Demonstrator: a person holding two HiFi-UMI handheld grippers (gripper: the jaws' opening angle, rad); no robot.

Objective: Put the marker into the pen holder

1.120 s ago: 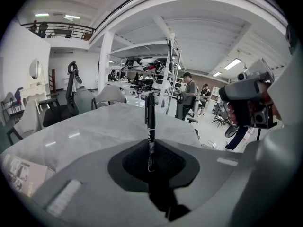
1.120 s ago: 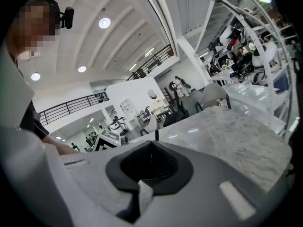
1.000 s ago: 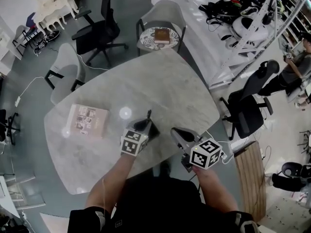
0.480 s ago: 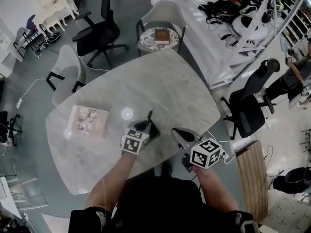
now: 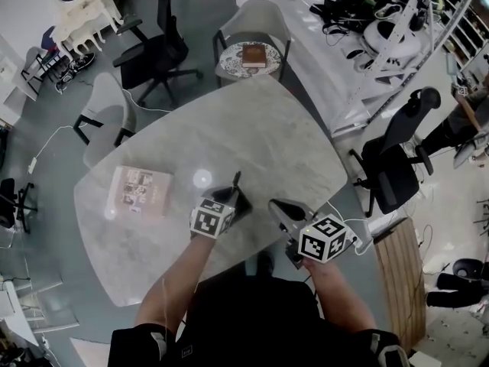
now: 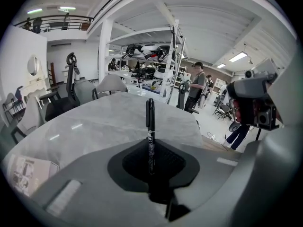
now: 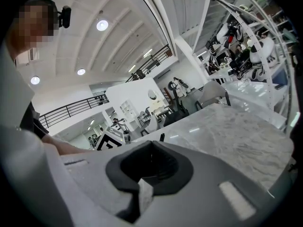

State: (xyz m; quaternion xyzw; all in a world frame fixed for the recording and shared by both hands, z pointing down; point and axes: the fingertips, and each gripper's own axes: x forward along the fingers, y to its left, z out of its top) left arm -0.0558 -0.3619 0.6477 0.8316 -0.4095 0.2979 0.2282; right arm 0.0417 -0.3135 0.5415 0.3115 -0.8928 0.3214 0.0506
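Between the jaws of my left gripper (image 6: 150, 150), clamped: the slim black plastic marker (image 6: 150, 119), long axis upright, projecting above the grey marble-patterned table (image 6: 109, 119). My right gripper (image 7: 150, 150) is beside it, jaws pressed together on nothing. No pen holder is in view, so the left hand must carry the marker there.

The person reaches both bare arms forward and low, the left forearm (image 5: 174, 281) and right forearm (image 5: 336, 295) nearly parallel. The left gripper (image 5: 231, 199) points away from the body, its jaws clamped on a black marker (image 6: 150, 126) that stands upright between them. The right gripper (image 5: 280, 208) sits just beside it (marker cube facing up), jaws together with nothing between them.
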